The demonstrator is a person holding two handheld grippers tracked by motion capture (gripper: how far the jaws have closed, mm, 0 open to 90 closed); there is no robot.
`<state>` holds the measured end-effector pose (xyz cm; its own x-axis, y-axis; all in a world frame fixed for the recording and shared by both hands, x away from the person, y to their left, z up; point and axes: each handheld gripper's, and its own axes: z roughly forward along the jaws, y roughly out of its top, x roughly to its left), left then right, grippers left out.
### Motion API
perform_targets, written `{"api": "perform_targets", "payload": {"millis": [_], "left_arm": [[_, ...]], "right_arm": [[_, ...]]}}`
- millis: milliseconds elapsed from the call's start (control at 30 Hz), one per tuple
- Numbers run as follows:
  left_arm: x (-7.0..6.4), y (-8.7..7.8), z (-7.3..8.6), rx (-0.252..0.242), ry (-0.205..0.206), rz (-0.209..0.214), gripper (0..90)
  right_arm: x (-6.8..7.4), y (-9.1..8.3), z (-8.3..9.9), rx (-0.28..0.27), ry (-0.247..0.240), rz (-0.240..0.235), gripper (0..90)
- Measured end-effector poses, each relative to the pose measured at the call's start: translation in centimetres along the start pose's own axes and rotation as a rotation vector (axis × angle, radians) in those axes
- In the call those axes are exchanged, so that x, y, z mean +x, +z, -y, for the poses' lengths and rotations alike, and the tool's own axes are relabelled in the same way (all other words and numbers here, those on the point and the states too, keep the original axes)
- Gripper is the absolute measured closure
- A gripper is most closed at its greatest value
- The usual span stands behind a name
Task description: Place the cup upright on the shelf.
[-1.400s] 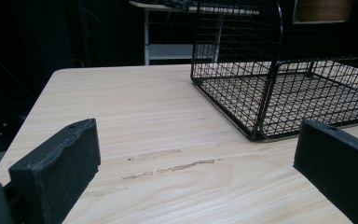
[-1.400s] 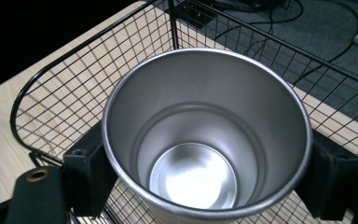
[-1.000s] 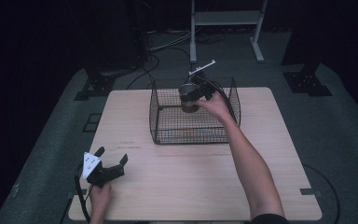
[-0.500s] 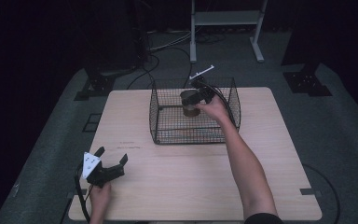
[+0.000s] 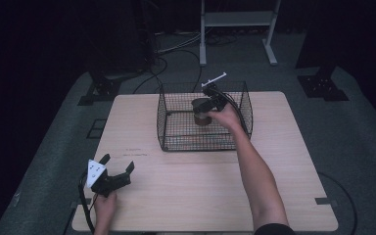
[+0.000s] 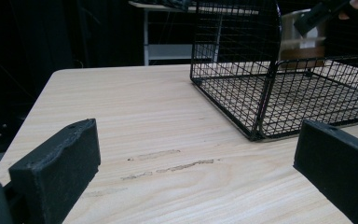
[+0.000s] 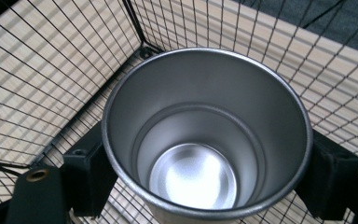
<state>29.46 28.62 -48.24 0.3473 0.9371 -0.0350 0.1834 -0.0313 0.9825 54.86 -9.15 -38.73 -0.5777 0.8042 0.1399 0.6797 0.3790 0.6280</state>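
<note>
Right fingers point(image 7: 328, 175): I have them clamped on the steel cup point(image 7: 205, 135), one black pad on each side of its wall just under the rim, as the right gripper view shows.
Right gripper point(image 5: 206, 104): in the high view it sits upper centre of the frame, inside the wire basket point(image 5: 176, 115).
Cup position: upright, mouth up, empty; its long axis runs vertical and lies square between my fingers. In the high view the cup point(image 5: 202, 111) is over the far middle of the basket floor. I cannot tell whether its base touches the mesh or hangs just above it.
Left fingers point(image 6: 56, 172): spread wide apart with nothing between them, bare wood showing in the gap.
Left gripper point(image 5: 108, 177): lower left of the high view, resting low over the table point(image 5: 186, 196), well apart from the basket.
Key relation: the cup is already in my right hand; the left is far off on the near left corner, so I judge the right hand is the one placed for whatever comes next, lowering or lifting straight along the cup's vertical axis.
Risk: the basket wall stands close on the right hand's side; a sideways move could catch the wire.
</note>
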Motion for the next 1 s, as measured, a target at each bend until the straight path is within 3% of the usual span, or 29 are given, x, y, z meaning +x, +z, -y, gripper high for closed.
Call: {"api": "perform_targets", "payload": {"millis": [433, 633, 733, 1000], "left_arm": [[0.0, 0.0, 0.0, 0.000, 0.000, -0.001, 0.0], [0.1, 0.0, 0.0, 0.005, 0.003, -0.001, 0.0], [0.1, 0.0, 0.0, 0.004, 0.000, 0.000, 0.0], [0.1, 0.0, 0.0, 0.004, -0.001, -0.001, 0.0]], "right_arm": [[-0.2, 1.2, 0.4, 0.026, 0.011, 0.013, 17.9], [0.1, 1.7, 0.4, 0.037, -0.014, 0.017, 17.9], [0.3, 2.0, 0.5, 0.046, -0.036, 0.045, 17.9], [0.5, 2.7, 0.8, 0.102, -0.080, 0.069, 17.6]]}}
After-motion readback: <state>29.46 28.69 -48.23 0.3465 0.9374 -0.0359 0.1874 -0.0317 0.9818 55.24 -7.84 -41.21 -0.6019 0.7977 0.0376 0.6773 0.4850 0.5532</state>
